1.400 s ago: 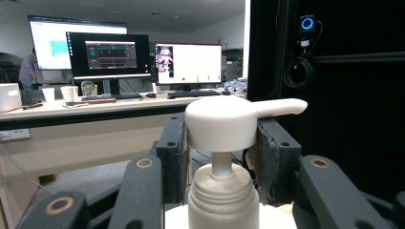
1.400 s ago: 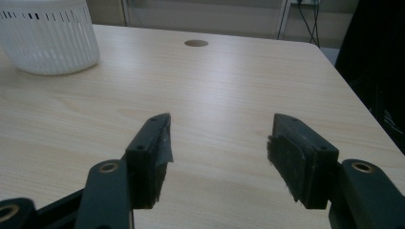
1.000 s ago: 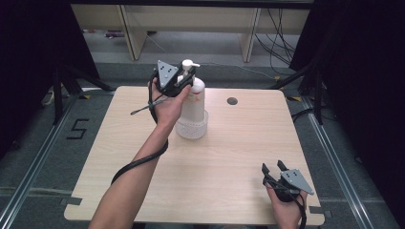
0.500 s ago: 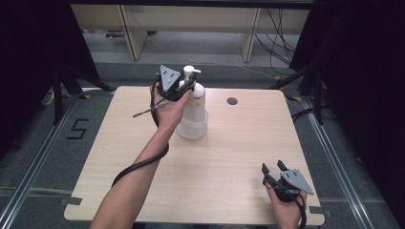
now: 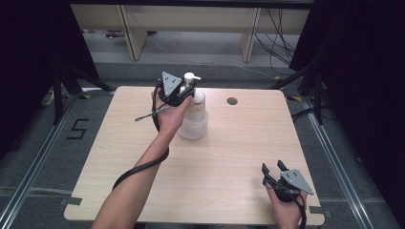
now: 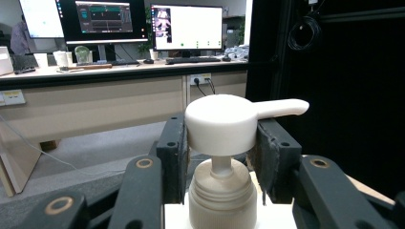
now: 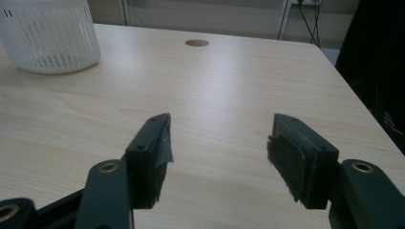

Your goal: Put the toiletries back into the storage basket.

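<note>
Two grippers work over a pale wooden table (image 5: 229,157) ringed by dark curtains. Left of centre toward the far edge, the left gripper (image 6: 220,143) clamps the pump head (image 6: 224,123) of a white dispenser bottle (image 5: 193,117). At the near right corner, the right gripper (image 7: 217,143) rests spread wide, holding nothing.

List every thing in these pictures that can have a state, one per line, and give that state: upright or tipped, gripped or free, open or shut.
White plastic pump bottle: upright on the table, cap on.
White pump head: between the left jaws, nozzle pointing sideways.
Left gripper: shut on the pump head.
Right gripper: open, nothing between its jaws, low over the light wooden table.
</note>
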A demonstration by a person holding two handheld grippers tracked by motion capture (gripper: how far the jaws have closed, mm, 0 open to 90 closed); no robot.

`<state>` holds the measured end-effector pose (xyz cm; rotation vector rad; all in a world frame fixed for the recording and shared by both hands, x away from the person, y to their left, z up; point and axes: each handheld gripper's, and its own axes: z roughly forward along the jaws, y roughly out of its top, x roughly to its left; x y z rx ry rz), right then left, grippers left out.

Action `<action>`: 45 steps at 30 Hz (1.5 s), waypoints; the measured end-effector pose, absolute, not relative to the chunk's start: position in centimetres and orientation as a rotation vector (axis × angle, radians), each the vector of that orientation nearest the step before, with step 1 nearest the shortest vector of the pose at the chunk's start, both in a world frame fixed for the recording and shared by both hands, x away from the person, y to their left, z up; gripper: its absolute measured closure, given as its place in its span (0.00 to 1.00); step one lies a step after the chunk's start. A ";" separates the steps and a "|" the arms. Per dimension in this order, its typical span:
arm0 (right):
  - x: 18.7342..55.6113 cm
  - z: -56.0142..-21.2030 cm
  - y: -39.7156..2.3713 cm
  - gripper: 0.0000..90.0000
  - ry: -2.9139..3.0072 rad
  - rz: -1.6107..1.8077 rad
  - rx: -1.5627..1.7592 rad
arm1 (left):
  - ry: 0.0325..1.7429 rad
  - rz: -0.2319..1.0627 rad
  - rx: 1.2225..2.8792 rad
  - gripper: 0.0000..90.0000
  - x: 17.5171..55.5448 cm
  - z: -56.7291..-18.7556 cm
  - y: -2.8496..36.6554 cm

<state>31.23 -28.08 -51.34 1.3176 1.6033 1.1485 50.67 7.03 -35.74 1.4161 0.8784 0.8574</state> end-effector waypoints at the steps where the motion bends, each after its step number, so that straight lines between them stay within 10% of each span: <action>1: 31.2 -51.3 -28.1 0.45 1.603 1.149 1.318 | 0.878 0.857 1.416 0.65 50.7 -35.7 7.0; 45: 31.3 -51.4 -28.1 0.45 1.619 1.163 1.304 | 0.899 0.847 1.442 0.65 51.1 -37.6 6.9</action>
